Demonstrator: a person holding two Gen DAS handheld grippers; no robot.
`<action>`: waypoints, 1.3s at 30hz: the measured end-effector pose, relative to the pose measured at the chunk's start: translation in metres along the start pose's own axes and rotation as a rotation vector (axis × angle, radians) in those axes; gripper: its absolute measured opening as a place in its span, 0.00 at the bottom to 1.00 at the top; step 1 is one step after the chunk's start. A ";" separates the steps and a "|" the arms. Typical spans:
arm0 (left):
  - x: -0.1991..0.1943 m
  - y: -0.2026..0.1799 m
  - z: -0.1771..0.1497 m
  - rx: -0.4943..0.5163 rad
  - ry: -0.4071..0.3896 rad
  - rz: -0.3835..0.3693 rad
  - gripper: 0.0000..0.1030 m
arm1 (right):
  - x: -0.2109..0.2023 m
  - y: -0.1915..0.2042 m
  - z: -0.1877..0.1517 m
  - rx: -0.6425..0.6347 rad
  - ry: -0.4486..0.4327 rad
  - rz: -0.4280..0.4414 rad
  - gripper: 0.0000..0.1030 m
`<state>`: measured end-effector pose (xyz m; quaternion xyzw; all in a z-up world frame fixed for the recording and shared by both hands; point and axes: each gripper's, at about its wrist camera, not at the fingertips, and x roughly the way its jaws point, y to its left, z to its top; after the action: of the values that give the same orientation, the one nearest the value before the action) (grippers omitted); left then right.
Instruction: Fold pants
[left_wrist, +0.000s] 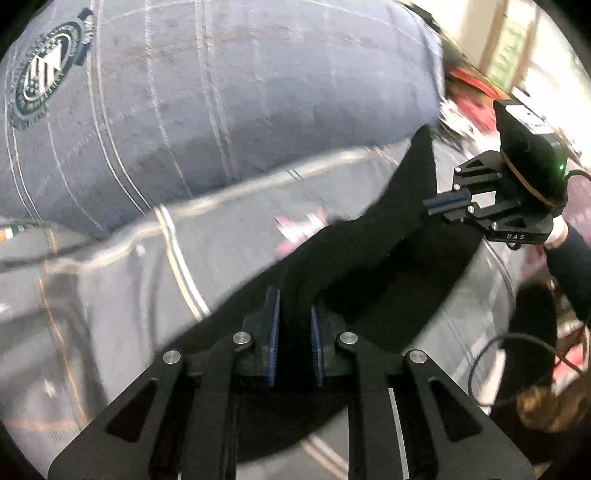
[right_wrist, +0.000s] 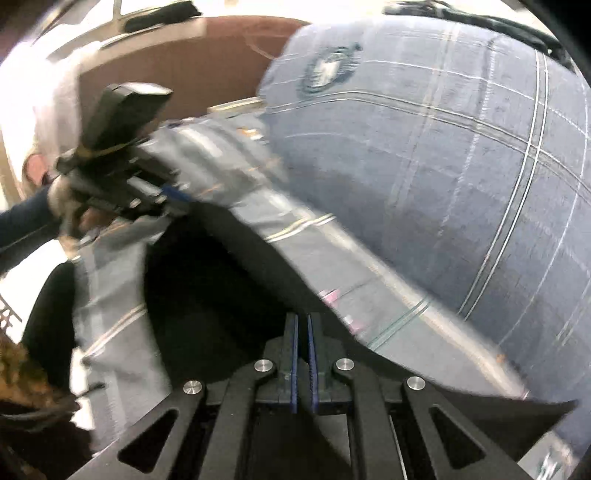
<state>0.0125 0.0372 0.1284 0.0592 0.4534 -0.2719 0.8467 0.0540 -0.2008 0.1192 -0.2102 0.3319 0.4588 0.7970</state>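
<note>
The black pants (left_wrist: 388, 258) lie on a grey-blue plaid bed cover (left_wrist: 110, 295) and are pulled up into a taut ridge between my two grippers. My left gripper (left_wrist: 295, 295) is shut on a fold of the black cloth, which runs up between its blue pads (left_wrist: 274, 332). At the right, my right gripper (left_wrist: 430, 206) is shut on the far end of the same ridge. In the right wrist view the right gripper (right_wrist: 302, 317) has its pads almost together over the pants (right_wrist: 221, 288), and the left gripper (right_wrist: 177, 195) grips the cloth at upper left.
A large plaid pillow (left_wrist: 221, 92) with a round emblem (left_wrist: 44, 74) stands behind the pants; it also shows in the right wrist view (right_wrist: 443, 166). A brown headboard (right_wrist: 184, 55) is beyond. Red clutter (left_wrist: 476, 96) and a black cable (left_wrist: 498, 369) lie off the bed's right side.
</note>
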 end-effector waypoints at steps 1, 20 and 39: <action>0.003 0.001 -0.008 -0.007 0.013 -0.011 0.13 | -0.002 0.013 -0.010 0.000 0.013 0.012 0.04; -0.041 0.093 -0.121 -0.610 -0.067 0.077 0.60 | 0.031 0.136 -0.019 -0.091 -0.104 -0.039 0.50; -0.039 0.128 -0.059 -0.638 -0.257 -0.067 0.60 | 0.128 0.086 0.062 0.316 -0.195 0.315 0.44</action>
<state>0.0181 0.1819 0.1063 -0.2582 0.4069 -0.1493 0.8634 0.0455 -0.0432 0.0670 0.0169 0.3500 0.5379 0.7667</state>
